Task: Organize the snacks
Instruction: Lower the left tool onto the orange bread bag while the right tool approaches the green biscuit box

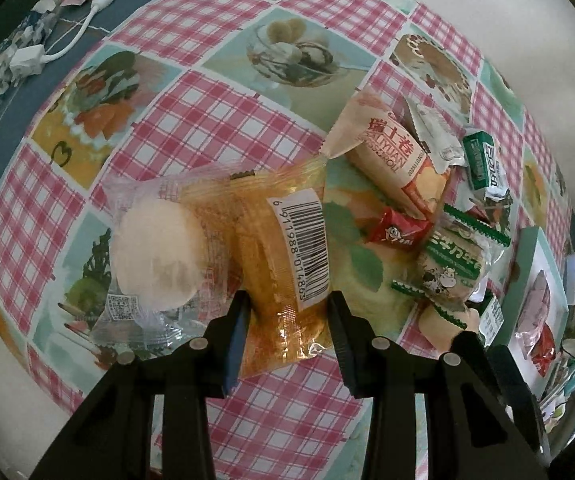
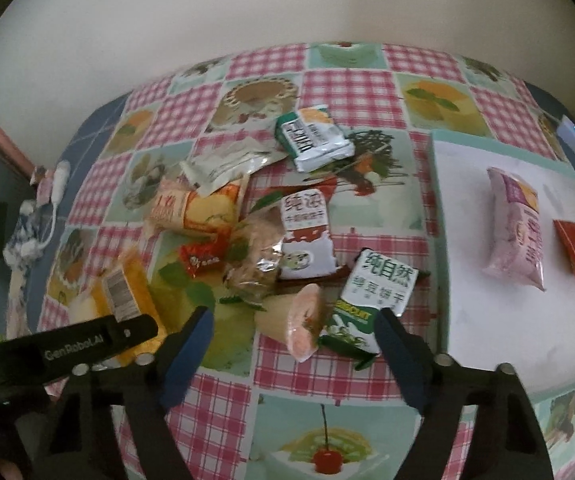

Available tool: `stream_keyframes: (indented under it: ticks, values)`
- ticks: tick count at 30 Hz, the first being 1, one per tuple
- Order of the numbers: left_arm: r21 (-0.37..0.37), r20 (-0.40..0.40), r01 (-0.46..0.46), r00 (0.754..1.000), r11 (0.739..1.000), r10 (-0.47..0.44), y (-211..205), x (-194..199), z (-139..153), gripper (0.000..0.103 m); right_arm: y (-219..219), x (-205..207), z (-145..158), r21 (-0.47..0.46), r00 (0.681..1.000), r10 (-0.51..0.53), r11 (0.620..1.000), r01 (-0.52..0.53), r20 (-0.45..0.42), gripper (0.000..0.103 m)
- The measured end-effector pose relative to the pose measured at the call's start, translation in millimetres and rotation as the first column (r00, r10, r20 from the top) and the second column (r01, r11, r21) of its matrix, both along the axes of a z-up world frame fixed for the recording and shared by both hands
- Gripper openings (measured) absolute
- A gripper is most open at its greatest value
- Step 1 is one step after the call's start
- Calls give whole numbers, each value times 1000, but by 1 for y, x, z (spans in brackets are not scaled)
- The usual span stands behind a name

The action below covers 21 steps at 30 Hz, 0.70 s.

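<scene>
One orange snack packet (image 1: 287, 264) lies between the left hand-held gripper (image 1: 289, 312) fingers.

Left gripper (image 1: 289, 312) part-spread; right gripper (image 2: 293, 332) spread wide.

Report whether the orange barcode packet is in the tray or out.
Out: orange barcode packet lies on the tablecloth between the left hand-held gripper fingers.

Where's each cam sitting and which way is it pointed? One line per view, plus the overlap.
Left wrist: on the left gripper, low over the table, looking along open fingers straddling the orange barcode packet; only its own black fingers show.
Right wrist: on the right gripper, higher, facing the snack pile and the white tray at right; its fingers show, plus the left gripper's body.
Shared: the barcode packet, the red candy and the tray.
</scene>
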<state>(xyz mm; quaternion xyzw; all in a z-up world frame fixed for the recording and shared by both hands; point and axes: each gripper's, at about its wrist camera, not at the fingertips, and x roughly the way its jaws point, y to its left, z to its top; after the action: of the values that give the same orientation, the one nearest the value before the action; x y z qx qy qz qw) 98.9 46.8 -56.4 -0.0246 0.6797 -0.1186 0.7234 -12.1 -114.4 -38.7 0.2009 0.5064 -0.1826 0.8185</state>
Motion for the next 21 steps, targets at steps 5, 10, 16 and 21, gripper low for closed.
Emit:
stream_keyframes:
  ticks: [5, 10, 16, 21]
  values:
    - [2, 2, 5, 1000, 1000, -5, 0, -1, -1, 41, 7, 7, -8, -14, 999, 29, 999, -29, -33, 63]
    - [2, 2, 5, 1000, 1000, -5, -5, -1, -4, 41, 9, 12, -18, -21, 997, 38, 999, -39, -67, 61]
    - [4, 4, 0, 1000, 1000, 0, -12, -3, -4, 41, 18, 20, -21, -45, 994, 71, 996, -75, -83, 61]
    - [5, 6, 0, 1000, 1000, 0, -14, -3, -5, 41, 27, 24, -26, -46, 990, 100, 993, -106, -101, 60]
